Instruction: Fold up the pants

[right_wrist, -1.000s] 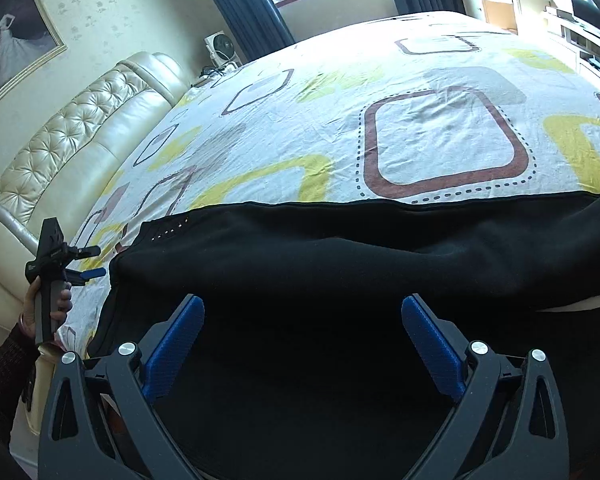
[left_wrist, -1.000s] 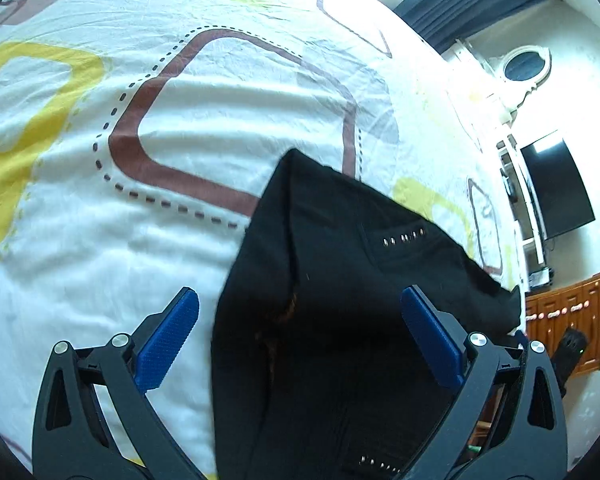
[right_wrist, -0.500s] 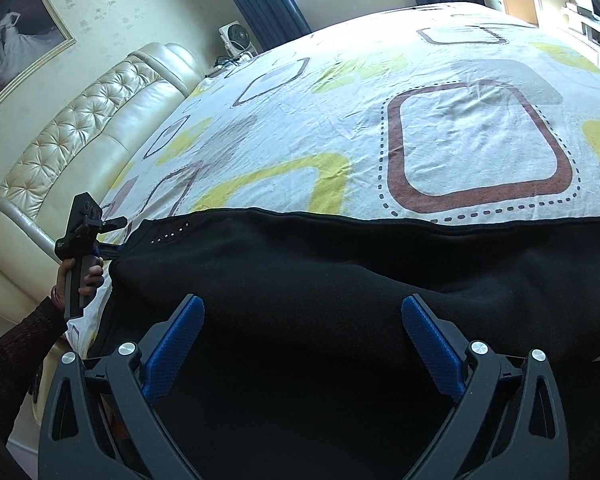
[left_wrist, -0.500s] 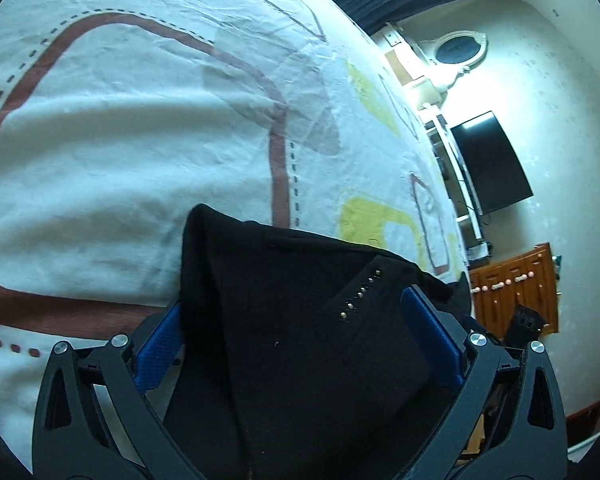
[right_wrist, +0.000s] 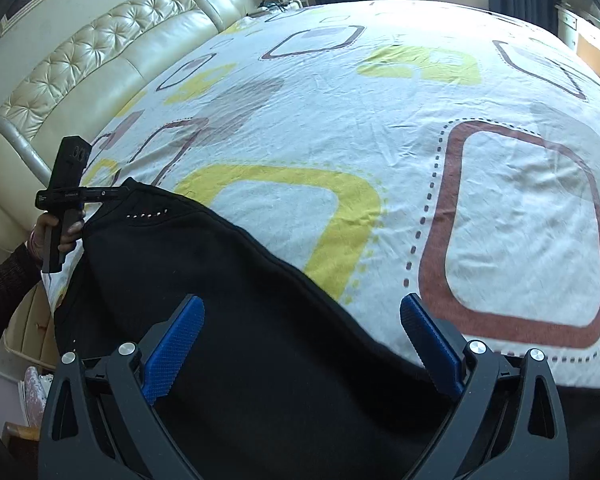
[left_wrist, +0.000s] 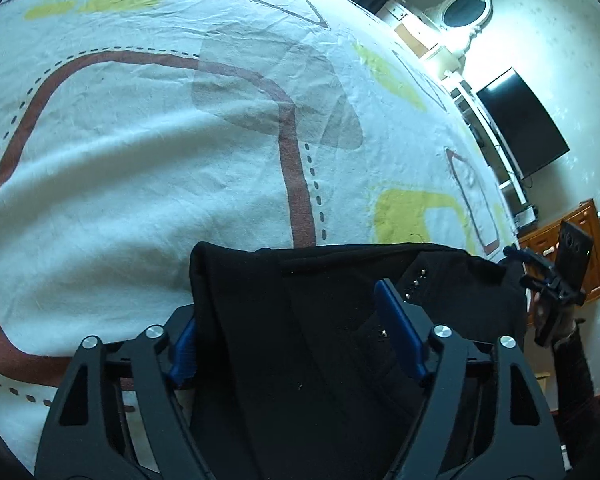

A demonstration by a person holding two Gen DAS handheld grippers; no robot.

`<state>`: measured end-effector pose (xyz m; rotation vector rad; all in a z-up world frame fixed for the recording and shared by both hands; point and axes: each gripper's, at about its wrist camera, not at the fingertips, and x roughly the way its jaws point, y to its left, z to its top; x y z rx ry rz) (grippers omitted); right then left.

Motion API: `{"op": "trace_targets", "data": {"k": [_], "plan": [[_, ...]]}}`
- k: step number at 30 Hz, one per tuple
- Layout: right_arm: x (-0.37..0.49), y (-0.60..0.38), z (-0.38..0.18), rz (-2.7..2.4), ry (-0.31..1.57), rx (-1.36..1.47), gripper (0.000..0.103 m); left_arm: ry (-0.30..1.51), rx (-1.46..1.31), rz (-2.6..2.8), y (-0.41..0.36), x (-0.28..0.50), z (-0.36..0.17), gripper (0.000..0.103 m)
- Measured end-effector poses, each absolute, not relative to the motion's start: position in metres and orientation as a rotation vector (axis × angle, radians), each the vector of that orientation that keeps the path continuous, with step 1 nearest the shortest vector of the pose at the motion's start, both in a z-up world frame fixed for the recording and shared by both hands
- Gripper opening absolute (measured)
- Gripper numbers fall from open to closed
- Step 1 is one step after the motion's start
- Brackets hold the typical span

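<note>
Left gripper (left_wrist: 300, 336): blue pads spread, black pants (left_wrist: 340, 340) bunched between them at the waist end by the stud row; cloth covers the left pad. Cannot tell whether it bites fabric or only straddles it. Likely placed to take that end for the fold.

Pants lie across the near edge of the patterned bedsheet (left_wrist: 140, 180), from the headboard (right_wrist: 100, 52) side rightward.

Right gripper (right_wrist: 304, 344): pads wide apart, low over the pants' long edge, holding nothing. Probably lining up the second grasp.

No containers in view.
</note>
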<state>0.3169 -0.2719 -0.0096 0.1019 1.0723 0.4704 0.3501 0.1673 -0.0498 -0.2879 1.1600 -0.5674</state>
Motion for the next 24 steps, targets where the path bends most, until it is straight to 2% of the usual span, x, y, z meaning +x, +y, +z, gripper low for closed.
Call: {"op": "trace_targets", "data": {"k": [2,3,4,5,8,10,11,15,24], "plan": [[0.332,-0.262,-0.019,0.492,1.126,0.070,0.093,1.174,-0.293,-0.561,0.170,0.353,-0.051,0.067],[0.337,-0.256,-0.025,0.509,1.156,0.043,0.070,1.182,-0.306,-0.561,0.173,0.353,-0.052,0.066],[0.339,-0.249,-0.032,0.536,1.199,0.010,0.034,1.192,-0.312,-0.562,0.175,0.355,-0.053,0.067],[0.342,-0.244,-0.039,0.544,1.241,-0.022,0.028,1.199,-0.306,-0.563,0.174,0.356,-0.053,0.067],[0.341,-0.238,-0.047,0.536,1.276,-0.074,0.027,1.211,-0.271,-0.538,0.168,0.356,-0.047,0.066],[0.342,-0.241,-0.046,0.528,1.282,-0.055,0.012,1.201,-0.206,-0.535,0.162,0.355,-0.042,0.037],[0.341,-0.243,-0.043,0.533,1.282,-0.043,0.011,1.196,-0.194,-0.528,0.161,0.355,-0.041,0.021],[0.329,-0.245,-0.026,0.524,1.210,-0.059,0.008,1.148,-0.245,-0.548,0.170,0.350,-0.038,0.014],[0.238,-0.234,0.039,0.445,0.918,-0.165,0.008,0.930,-0.381,-0.725,0.188,0.300,0.017,0.010]]}}
